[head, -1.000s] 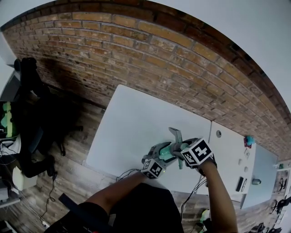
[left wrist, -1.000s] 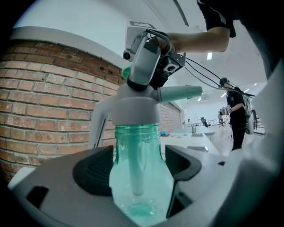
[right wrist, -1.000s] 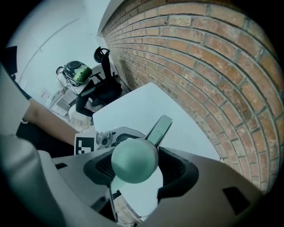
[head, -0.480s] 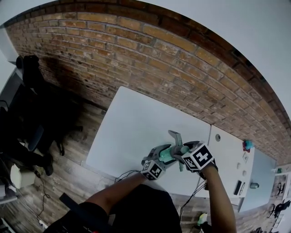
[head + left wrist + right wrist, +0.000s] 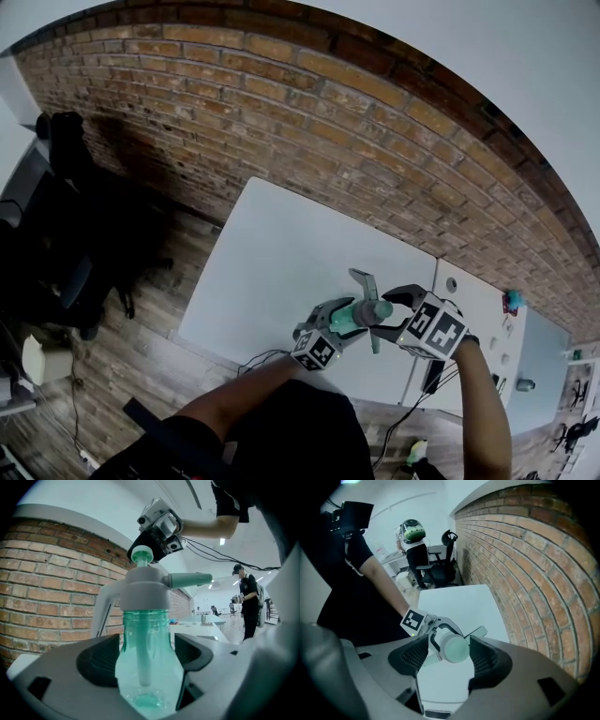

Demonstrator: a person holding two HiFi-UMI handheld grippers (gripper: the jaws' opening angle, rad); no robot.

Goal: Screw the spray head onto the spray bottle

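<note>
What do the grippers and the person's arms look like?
The left gripper and right gripper have grey bodies, black ribbed jaws and a cube of black-and-white square markers. Black cables trail from them. The sleeves are short, black.

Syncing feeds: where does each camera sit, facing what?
Head view: on the head, steeply down at table; left arm, right arm, left gripper, right gripper.
Left gripper view: on that gripper, level along its jaws, shut on spray bottle; right arm.
Right gripper view: on that gripper, down between open jaws onto spray head; left arm.
Shared: all show the spray head.
</note>
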